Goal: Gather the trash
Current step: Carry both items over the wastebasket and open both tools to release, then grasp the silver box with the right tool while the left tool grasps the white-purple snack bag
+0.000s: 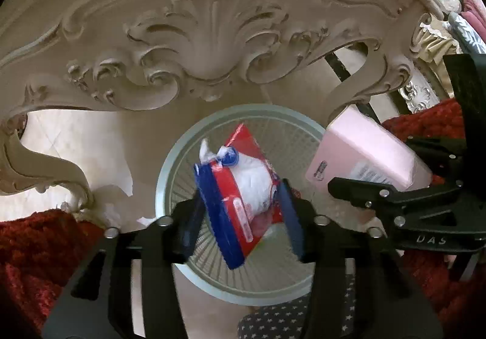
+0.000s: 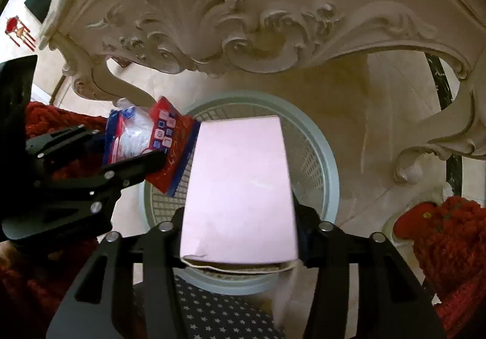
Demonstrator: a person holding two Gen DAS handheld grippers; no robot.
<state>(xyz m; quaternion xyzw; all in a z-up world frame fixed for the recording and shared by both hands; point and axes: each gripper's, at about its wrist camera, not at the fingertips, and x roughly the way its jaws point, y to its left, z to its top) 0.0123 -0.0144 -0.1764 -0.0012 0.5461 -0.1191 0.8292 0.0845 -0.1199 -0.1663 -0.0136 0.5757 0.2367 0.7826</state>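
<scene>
furniture: cream carved table (image 1: pixel 212 44), scrolled legs
floor: pale tile (image 1: pixel 76 138)
rug: red, shaggy (image 2: pixel 452 235)

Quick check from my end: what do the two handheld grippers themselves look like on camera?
Both are matte black, angular linkage frames with silver bolt heads. The left gripper has blue finger pads. The right gripper carries pale "DAS" lettering on its body. No cables or sleeves show.

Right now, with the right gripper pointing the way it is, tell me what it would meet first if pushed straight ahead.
The right gripper, jaws shut on the pink box, points down into the bin. Going straight on, the box would probably enter the bin's mouth and meet its mesh inside first; depth is unclear.
</scene>
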